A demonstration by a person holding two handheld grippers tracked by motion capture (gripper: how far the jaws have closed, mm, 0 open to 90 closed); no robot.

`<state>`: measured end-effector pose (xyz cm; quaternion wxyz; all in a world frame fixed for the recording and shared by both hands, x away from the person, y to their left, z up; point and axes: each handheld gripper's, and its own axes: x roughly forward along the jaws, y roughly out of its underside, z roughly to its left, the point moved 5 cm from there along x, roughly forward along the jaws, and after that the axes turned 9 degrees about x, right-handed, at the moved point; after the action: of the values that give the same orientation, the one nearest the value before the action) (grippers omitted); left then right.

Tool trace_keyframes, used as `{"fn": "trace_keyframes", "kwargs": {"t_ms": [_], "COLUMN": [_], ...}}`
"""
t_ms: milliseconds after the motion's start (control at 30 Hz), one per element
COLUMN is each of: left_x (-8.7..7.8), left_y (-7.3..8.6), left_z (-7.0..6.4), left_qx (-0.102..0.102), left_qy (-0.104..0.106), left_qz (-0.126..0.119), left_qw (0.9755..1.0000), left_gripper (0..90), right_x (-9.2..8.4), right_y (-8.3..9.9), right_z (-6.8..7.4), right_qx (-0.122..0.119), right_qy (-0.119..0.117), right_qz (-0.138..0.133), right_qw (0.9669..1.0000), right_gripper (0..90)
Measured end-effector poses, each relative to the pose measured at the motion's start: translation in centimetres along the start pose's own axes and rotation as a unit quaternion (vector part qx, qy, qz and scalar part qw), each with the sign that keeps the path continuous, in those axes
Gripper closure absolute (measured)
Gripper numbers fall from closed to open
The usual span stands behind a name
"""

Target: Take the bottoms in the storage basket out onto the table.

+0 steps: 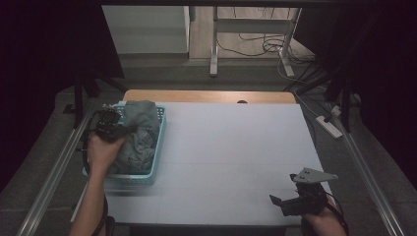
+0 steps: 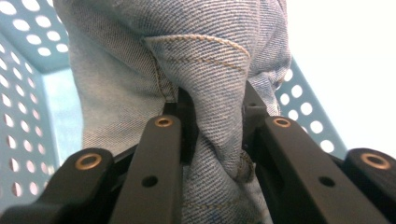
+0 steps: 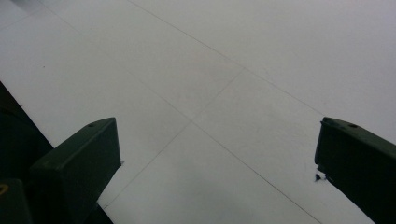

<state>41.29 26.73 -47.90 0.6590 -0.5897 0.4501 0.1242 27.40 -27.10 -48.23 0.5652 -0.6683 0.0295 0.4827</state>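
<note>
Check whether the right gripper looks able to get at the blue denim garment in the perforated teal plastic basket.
Probably yes: bare white table lies between the open right gripper and the denim garment, which the left gripper already clamps.

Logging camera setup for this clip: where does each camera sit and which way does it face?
High view: above the person's side, looking forward and down on the white table; forearms, left gripper, right gripper show.
Left gripper view: on that gripper, looking along its black jaws clamped on denim in the blue basket.
Right gripper view: looking along open jaws at bare table.
Shared: denim and basket, high and left gripper views.
</note>
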Motion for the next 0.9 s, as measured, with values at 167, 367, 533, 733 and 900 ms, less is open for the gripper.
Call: {"fn": "trace_keyframes", "kwargs": {"t_ms": [167,367,533,733,900], "left_x": [-1.3,-2.8,-3.9,-5.3,-6.3], "left_y": [-0.6,-1.2,-1.7,-2.3,-3.1], "left_z": [0.0,-0.1,-0.3,-0.7,-1.5], "left_qx": [-0.005,-0.013,-0.010,-0.012,-0.004], "left_qy": [0.004,0.009,0.009,0.018,0.032], "left_qz": [-0.030,-0.070,-0.096,-0.126,-0.147], "left_qw": [0.9995,0.9974,0.9952,0.9918,0.9886], "left_gripper": [76.2,76.3,76.4,76.4,76.4], "right_x": [0.0,0.0,0.0,0.0,0.0], "right_y": [0.0,0.0,0.0,0.0,0.0], "right_z": [0.0,0.0,0.0,0.0,0.0], "right_qx": [0.000,0.001,0.000,0.000,0.001], "right_qy": [0.001,0.000,0.001,0.002,0.002], "right_qz": [0.001,0.000,0.001,0.000,0.000], "right_qw": [1.0000,1.0000,1.0000,1.0000,1.0000], "right_gripper": [0.7,0.7,0.7,0.7,0.7]}}
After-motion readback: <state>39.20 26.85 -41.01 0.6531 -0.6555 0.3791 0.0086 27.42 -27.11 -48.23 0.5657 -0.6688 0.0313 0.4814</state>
